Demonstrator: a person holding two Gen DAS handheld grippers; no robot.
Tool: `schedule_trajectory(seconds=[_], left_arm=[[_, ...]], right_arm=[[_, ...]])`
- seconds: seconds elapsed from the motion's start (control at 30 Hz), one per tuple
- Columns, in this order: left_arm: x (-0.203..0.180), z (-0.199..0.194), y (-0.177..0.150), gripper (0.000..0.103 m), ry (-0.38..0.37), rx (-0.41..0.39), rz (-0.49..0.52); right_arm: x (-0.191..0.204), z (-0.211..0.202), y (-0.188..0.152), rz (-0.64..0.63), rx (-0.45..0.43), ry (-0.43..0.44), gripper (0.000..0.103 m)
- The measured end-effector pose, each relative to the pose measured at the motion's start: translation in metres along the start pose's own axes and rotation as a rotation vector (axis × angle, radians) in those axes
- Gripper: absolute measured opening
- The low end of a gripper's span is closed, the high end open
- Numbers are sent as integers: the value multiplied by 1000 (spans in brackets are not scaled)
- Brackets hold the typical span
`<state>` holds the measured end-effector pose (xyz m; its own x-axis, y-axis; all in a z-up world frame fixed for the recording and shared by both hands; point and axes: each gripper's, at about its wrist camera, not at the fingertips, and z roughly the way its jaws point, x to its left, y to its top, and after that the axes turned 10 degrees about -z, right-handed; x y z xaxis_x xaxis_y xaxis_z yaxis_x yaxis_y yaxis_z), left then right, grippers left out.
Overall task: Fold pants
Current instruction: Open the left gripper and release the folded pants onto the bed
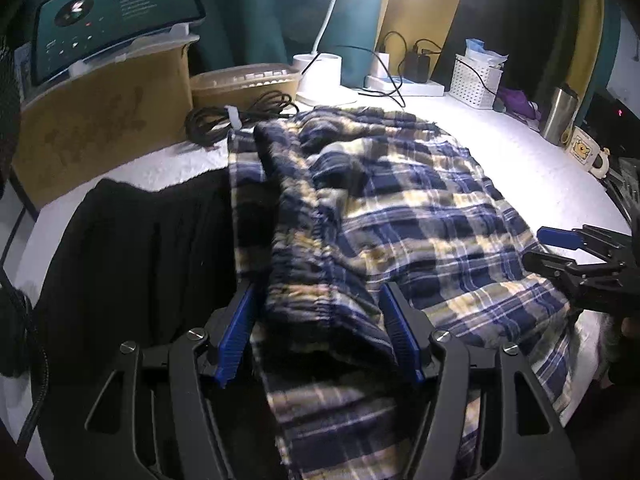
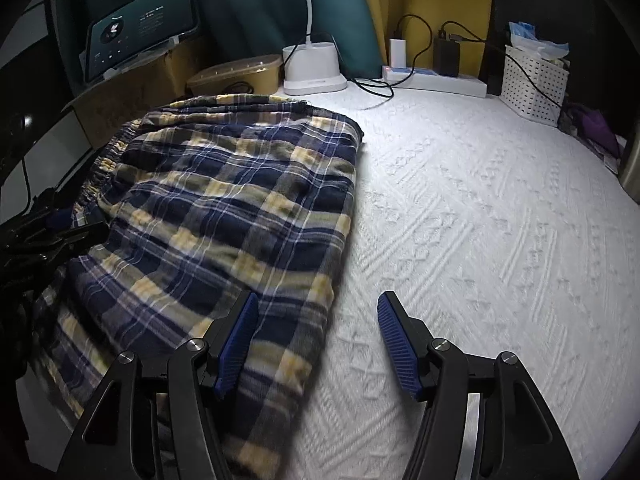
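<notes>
Blue, yellow and white plaid pants [image 1: 400, 216] lie bunched on a white textured cloth [image 2: 480, 220]. In the left wrist view my left gripper [image 1: 318, 336] is open, its blue pads on either side of the gathered elastic waistband [image 1: 316, 272], not closed on it. My right gripper [image 1: 548, 246] shows at the right edge, open, beside the pants' right edge. In the right wrist view my right gripper [image 2: 318, 340] is open and empty over the right edge of the pants [image 2: 224, 200]. The left gripper [image 2: 52, 232] shows dimly at the left.
A black garment [image 1: 132, 248] lies left of the pants. At the back stand a cardboard box with a tablet [image 1: 112, 12], a coiled cable [image 1: 236, 118], a lamp base [image 2: 312, 68], a power strip [image 2: 436, 78], a white basket [image 2: 532, 84], a steel flask [image 1: 560, 114] and a mug [image 1: 586, 152].
</notes>
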<state>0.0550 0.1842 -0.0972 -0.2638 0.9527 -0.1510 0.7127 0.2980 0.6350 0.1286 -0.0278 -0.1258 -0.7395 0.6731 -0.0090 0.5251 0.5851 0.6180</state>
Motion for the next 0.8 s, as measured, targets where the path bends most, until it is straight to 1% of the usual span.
schedule_trajectory(seconds=[0.37, 0.47, 0.8], left_arm=[[1, -12, -11, 64, 38, -16, -4], [0, -19, -10, 64, 50, -32, -2], [-23, -50, -12, 64, 14, -97, 32]], right_arm=[[5, -15, -20, -11, 7, -17, 64], [3, -20, -25, 0, 8, -19, 64], [-4, -48, -41, 26, -13, -44, 64]])
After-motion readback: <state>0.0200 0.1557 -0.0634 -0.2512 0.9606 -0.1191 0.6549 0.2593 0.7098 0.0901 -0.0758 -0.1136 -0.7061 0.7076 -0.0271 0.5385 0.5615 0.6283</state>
